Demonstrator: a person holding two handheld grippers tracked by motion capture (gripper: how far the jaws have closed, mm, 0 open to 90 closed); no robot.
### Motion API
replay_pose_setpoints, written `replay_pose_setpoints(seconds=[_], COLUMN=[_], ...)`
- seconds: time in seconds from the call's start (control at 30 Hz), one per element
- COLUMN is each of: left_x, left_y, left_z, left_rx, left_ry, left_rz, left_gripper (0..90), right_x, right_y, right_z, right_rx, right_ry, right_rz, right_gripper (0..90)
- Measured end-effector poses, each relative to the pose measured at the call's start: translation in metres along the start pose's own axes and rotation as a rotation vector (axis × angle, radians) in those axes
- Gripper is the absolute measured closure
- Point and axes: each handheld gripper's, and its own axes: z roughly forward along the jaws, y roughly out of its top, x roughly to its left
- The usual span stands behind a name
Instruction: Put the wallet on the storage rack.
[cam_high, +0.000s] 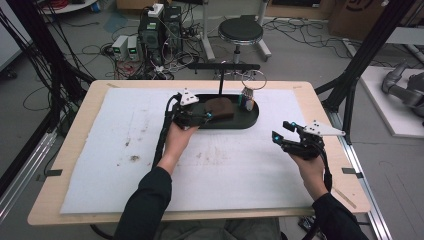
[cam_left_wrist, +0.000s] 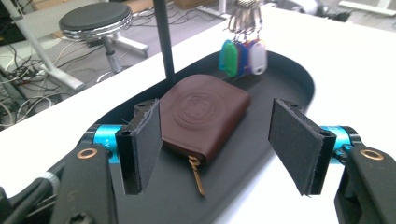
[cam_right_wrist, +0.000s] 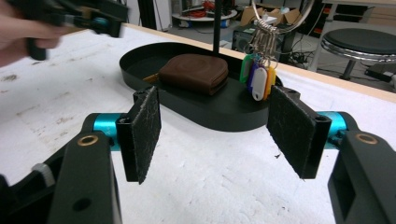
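Note:
A brown leather wallet (cam_high: 220, 107) (cam_left_wrist: 205, 114) (cam_right_wrist: 194, 72) lies flat in a black oval tray (cam_high: 251, 120) (cam_left_wrist: 294, 70) (cam_right_wrist: 140, 58), its zip pull pointing toward my left gripper. A bunch of keys with coloured tags (cam_high: 247, 100) (cam_left_wrist: 243, 56) (cam_right_wrist: 257, 70) hangs from a ring on the tray's black stand (cam_high: 220, 80). My left gripper (cam_high: 202, 117) (cam_left_wrist: 217, 144) hovers over the tray's left end, open, the wallet just beyond its pads and untouched. My right gripper (cam_high: 281, 131) (cam_right_wrist: 217, 135) stands open over the mat right of the tray, nothing between its pads.
A white foam mat (cam_high: 125, 150) covers most of the wooden table (cam_high: 75, 145). Behind the table stand a round stool (cam_high: 241, 30), computer boxes (cam_high: 160, 30) and loose cables on the floor. A black frame post (cam_high: 360, 55) rises at the right.

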Motion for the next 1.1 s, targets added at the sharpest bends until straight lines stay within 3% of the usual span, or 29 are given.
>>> replay_pose_setpoints(seconds=[0.23,0.5,0.73,0.87,1.1], left_x=[0.001,0.012,0.020,0.026,0.035], left_y=[-0.015,-0.040,-0.065,-0.075,-0.086], left_z=[-0.053,-0.101,-0.131,-0.141,-0.155], left_rx=[-0.052,-0.067,-0.073,-0.069,-0.107], left_ry=[-0.046,-0.079,-0.067,-0.055,-0.044], left_rz=[-0.028,-0.050,-0.066,-0.074,-0.092], left_gripper=[33.1,27.0,26.6,26.6,26.6], right_x=[-0.001,0.000,-0.006,-0.007,-0.012], right_y=[0.004,0.008,0.008,0.007,0.005], right_z=[-0.002,-0.010,-0.012,-0.012,-0.012], right_rx=[0.006,0.024,0.032,0.038,0.058], right_ry=[-0.008,-0.042,-0.062,-0.059,-0.061], right_rz=[-0.032,-0.079,-0.053,-0.050,-0.030], right_gripper=[35.5,34.4,33.7,33.4,31.9])
